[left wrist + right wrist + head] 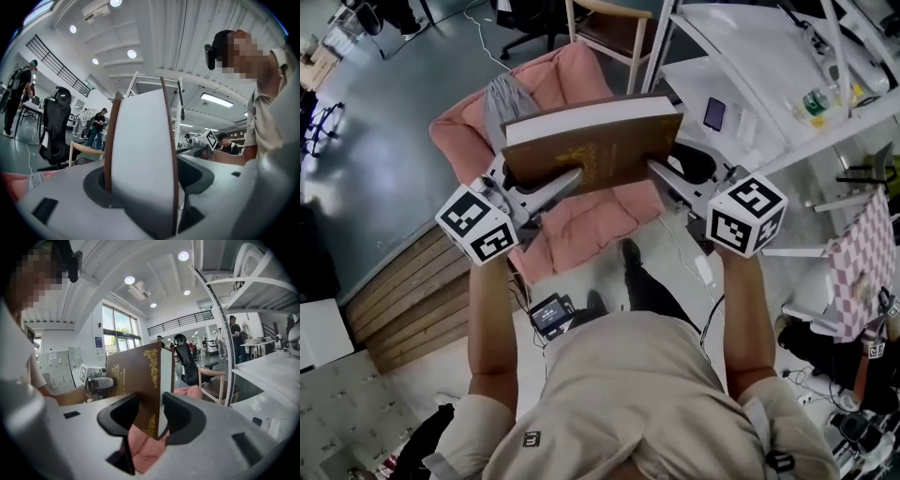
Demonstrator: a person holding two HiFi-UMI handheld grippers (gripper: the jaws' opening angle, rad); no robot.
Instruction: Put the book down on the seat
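Head view shows the book (pixel 595 150) held in the air above the pink cushioned seat (pixel 572 70), not yet touching it. The left tongs (pixel 565 181) are clamped on its left end and the right tongs (pixel 661 172) on its right end. Each gripper view shows the covers and page block pinched between the pads.

Only the two ends are gripped, and nothing supports the middle. If one side lets go first, the book would likely swing on the other and drop corner first. The cushion looks soft and rumpled, with a grey cloth (pixel 502 103) bunched at its back. A book set down tilted, or too near the front edge, could slide off onto the floor. Freed before it lies flat, the covers might splay open.
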